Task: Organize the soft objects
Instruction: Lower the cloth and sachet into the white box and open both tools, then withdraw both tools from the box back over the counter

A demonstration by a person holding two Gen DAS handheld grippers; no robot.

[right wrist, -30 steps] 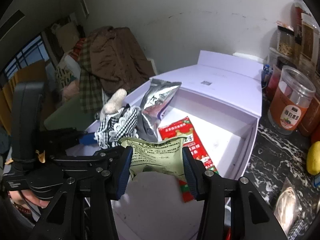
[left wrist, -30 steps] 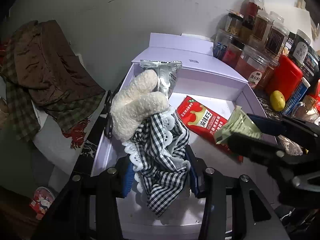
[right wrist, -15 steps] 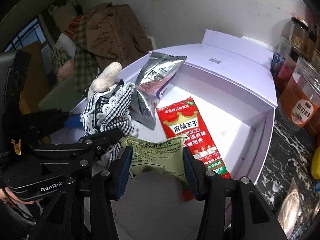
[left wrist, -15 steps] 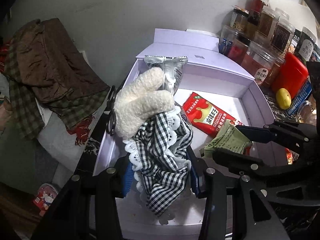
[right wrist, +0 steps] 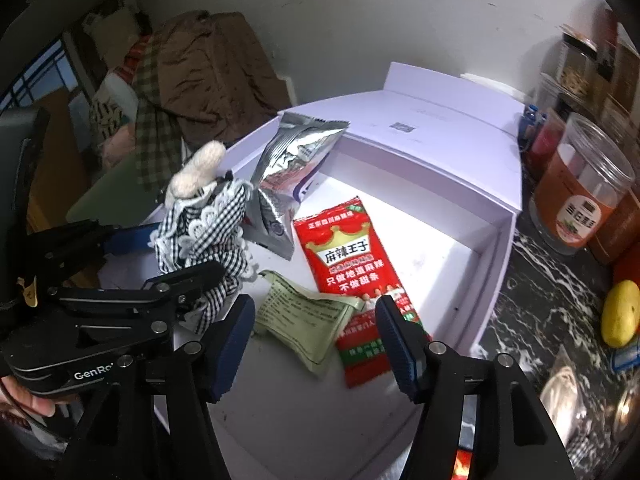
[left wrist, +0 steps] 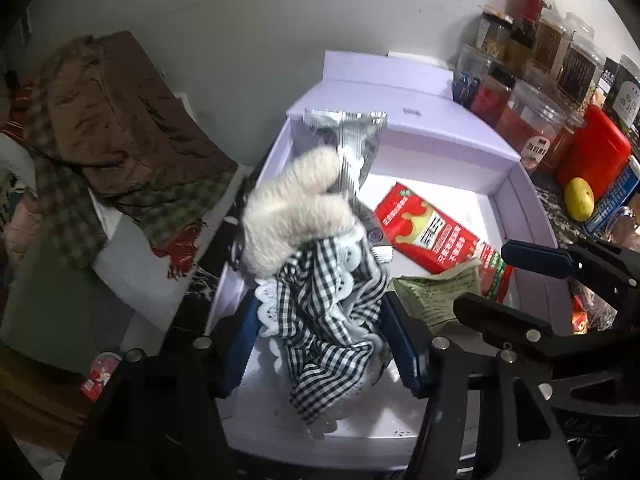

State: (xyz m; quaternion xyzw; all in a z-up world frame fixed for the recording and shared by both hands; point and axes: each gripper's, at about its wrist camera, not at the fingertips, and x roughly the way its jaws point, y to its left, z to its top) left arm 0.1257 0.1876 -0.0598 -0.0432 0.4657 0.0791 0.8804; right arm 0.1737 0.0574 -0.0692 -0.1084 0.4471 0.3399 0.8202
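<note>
- Checked cloth with fleece mitt (left wrist: pixel 328 308): near left corner of the white box (left wrist: pixel 532 216), between the left gripper (left wrist: pixel 320 340) jaws, which are opening; pads look just clear. Advice: let it settle, withdraw straight.
- Green packet (right wrist: pixel 308 320): on the box floor, overlapping the red packet (right wrist: pixel 348 256); right gripper (right wrist: pixel 316 344) jaws opening, nothing held. Lift away without dragging.
- Silver packet (right wrist: pixel 292 172): leaning against the left wall; avoid knocking.
</note>
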